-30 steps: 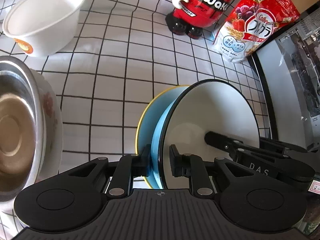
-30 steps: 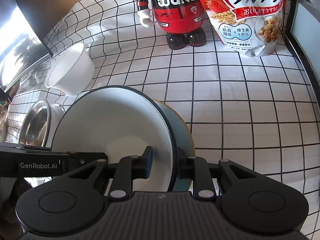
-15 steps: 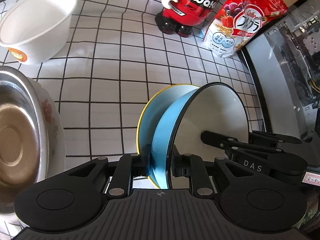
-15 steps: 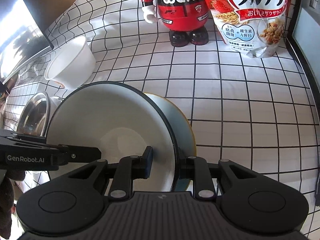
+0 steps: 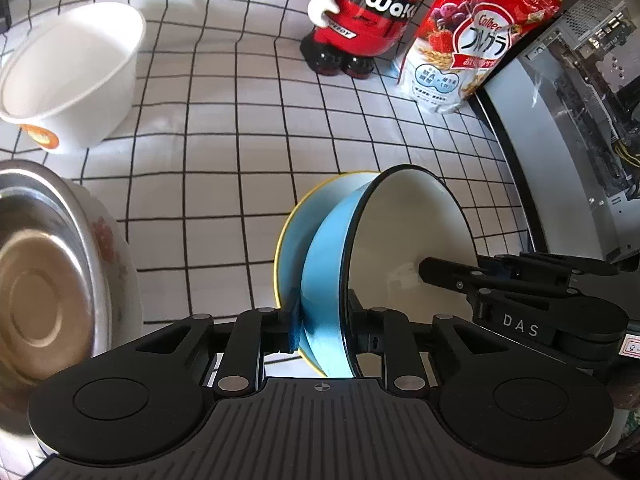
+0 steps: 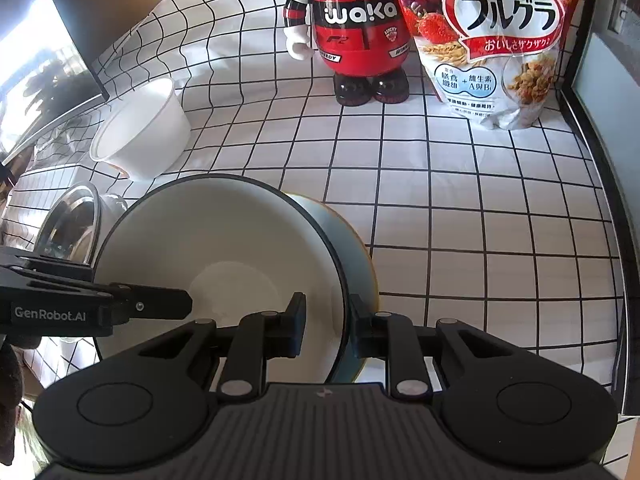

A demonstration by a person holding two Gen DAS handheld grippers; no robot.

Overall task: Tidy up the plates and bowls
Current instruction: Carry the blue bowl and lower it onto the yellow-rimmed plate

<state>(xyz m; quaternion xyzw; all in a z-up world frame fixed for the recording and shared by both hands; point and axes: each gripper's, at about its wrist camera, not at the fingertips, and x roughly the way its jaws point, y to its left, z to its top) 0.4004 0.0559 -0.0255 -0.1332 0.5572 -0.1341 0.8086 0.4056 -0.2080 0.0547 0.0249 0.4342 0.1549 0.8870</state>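
A: Holding check first. The left gripper (image 5: 324, 330) straddles the near rim of the blue bowl (image 5: 320, 280); its jaws have just been opening, and a sliver of gap shows on the inner side, so I read it as released with the rim between the pads.

B: And the right gripper (image 6: 326, 320)?

A: Clamped on the opposite rim of the same bowl, one pad inside on the white interior, one outside. It appears to carry the weight alone now.

B: Where does the bowl sit?

A: Tilted on edge, nested against the yellow-rimmed plate (image 5: 288, 248) just behind it, over the checked tablecloth (image 5: 224, 184). Whether its lower edge touches the plate, I cannot tell.

B: Risk?

A: A one-sided pinch on a glazed rim. If the left pulls away crooked, a pad could snag the rim and twist the bowl out of the right's grip; it would drop onto the plate, maybe chip.

B: Further out?

A: Steel bowl (image 5: 44, 280) stacked in a floral bowl at left, the white bowl (image 5: 72, 76) beyond it, then the red figurine (image 6: 356, 36) and cereal bag (image 6: 496, 40) at the back. All well apart from the blue bowl.
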